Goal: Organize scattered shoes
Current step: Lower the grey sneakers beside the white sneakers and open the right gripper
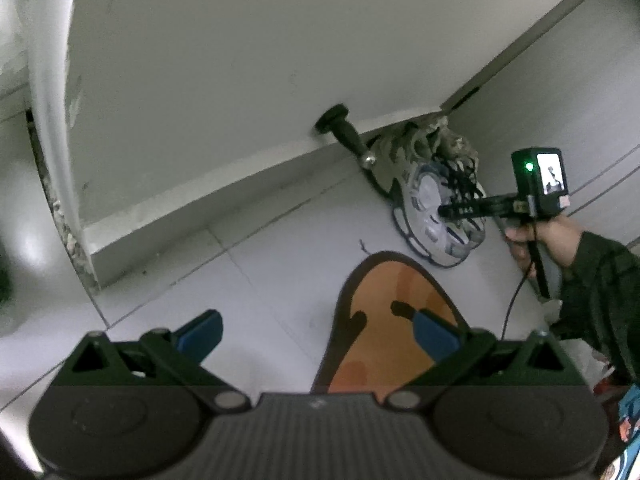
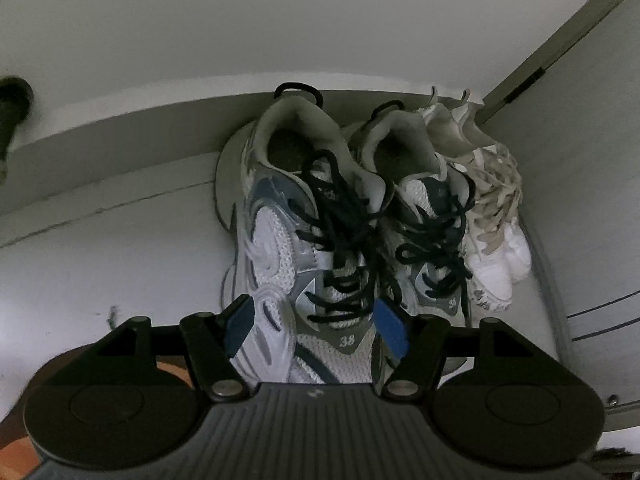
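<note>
An orange flip-flop (image 1: pixel 384 320) with a dark rim lies on the tiled floor under my left gripper (image 1: pixel 316 330), which is open and empty; its right fingertip (image 1: pixel 434 330) hangs over the sole. Two white-and-blue sneakers with black laces stand side by side, heels against the baseboard: the left one (image 2: pixel 288 256) and the right one (image 2: pixel 432 232). My right gripper (image 2: pixel 316 330) is open, its pads on either side of the left sneaker's toe part. In the left wrist view the right gripper (image 1: pixel 452 210) sits over these sneakers (image 1: pixel 436 208).
A pair of white sneakers (image 2: pixel 492 216) stands in the corner to the right of the blue pair. A black door stopper (image 1: pixel 346 130) sticks out of the baseboard. A white wall (image 1: pixel 240 60) runs behind; a white pipe (image 1: pixel 52 100) stands at left.
</note>
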Available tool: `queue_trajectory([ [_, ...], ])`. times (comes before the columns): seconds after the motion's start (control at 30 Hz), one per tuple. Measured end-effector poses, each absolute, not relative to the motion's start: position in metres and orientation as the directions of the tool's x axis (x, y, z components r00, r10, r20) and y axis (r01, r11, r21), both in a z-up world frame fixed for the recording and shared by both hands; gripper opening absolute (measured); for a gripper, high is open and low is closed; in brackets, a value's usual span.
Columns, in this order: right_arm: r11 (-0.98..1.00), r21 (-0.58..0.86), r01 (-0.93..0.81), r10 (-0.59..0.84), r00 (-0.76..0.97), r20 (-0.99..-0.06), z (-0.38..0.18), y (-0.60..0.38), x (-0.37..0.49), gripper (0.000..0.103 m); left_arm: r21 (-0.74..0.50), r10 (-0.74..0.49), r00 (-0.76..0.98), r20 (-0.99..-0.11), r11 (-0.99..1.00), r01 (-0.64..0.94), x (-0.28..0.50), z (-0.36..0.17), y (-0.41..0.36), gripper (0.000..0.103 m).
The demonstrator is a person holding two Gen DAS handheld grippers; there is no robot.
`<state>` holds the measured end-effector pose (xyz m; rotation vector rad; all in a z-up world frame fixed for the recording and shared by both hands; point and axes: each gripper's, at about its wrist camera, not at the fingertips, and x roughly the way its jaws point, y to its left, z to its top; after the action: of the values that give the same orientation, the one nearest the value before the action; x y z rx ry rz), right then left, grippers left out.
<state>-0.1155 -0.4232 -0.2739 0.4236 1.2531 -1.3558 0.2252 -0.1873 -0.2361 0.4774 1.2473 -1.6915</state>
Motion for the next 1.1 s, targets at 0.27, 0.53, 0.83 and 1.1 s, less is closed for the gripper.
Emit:
queue_trajectory([
  [0.27, 0.244, -0.388, 0.889, -0.461, -0.245, -0.853, -0.295, -0.442, -0.116, 0.077, -0.546, -0.431, -0.510, -0.744, -0.046, 0.836, 0.222, -0.238, -0.188, 0.103],
  [0.53, 0.350, -0.471, 0.810, -0.493, -0.268, -0.828, -0.298, -0.448, -0.114, 0.077, -0.586, -0.391, -0.546, -0.741, -0.019, 0.810, 0.224, -0.245, -0.190, 0.103],
  [0.83, 0.376, -0.566, 0.734, -0.534, -0.327, -0.779, -0.305, -0.457, -0.116, 0.092, -0.597, -0.352, -0.560, -0.749, -0.006, 0.802, 0.222, -0.252, -0.189, 0.103],
  [1.1, 0.372, -0.609, 0.700, -0.562, -0.352, -0.748, -0.304, -0.453, -0.112, 0.092, -0.579, -0.372, -0.539, -0.756, -0.004, 0.815, 0.222, -0.251, -0.190, 0.103],
])
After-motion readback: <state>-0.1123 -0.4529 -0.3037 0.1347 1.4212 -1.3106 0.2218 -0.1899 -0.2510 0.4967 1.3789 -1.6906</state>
